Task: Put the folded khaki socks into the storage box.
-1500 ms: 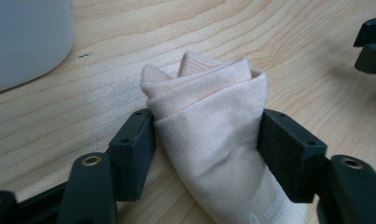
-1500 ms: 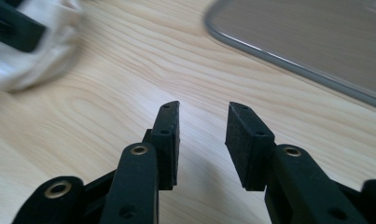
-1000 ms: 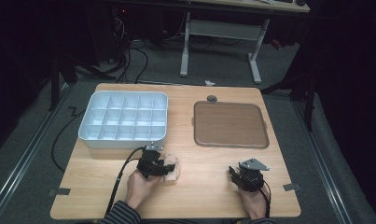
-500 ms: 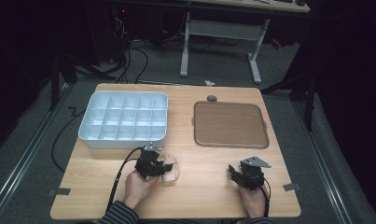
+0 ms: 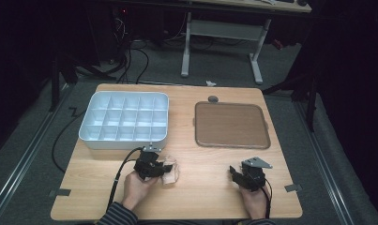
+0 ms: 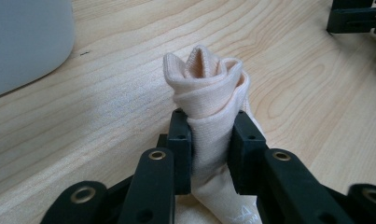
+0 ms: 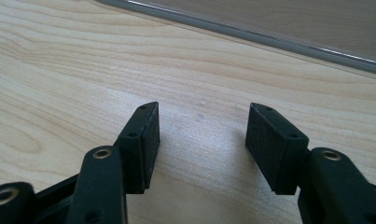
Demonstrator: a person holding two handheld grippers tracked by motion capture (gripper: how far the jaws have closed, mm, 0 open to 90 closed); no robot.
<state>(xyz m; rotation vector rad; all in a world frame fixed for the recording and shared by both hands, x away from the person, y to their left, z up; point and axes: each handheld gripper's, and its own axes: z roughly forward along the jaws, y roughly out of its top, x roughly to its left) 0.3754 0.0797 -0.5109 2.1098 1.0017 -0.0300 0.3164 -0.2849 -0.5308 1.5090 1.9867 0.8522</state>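
A cream cloth [image 6: 209,88], rolled up like a sock, lies on the wooden table [image 5: 205,187] near its front left. My left gripper [image 6: 210,126] is shut on it. Its jaws have just been closing, and both pads press the roll's middle so that the top bulges above them. In the high view the left gripper [image 5: 159,168] points right with the cloth [image 5: 171,175] at its tip. My right gripper [image 7: 202,123] rests low over bare wood at the front right [image 5: 235,172]. Its jaws have just been opening, and nothing is between them.
A white tray [image 5: 125,137] with several compartments stands at the back left, just behind the left hand; its corner [image 6: 22,42] shows in the left gripper view. A flat brown tray [image 5: 231,124] lies at the back right. A small dark knob [image 5: 213,99] sits behind it.
The cloth at the left gripper's tip looks more bunched than a second ago. Both hands stay in about the same places.
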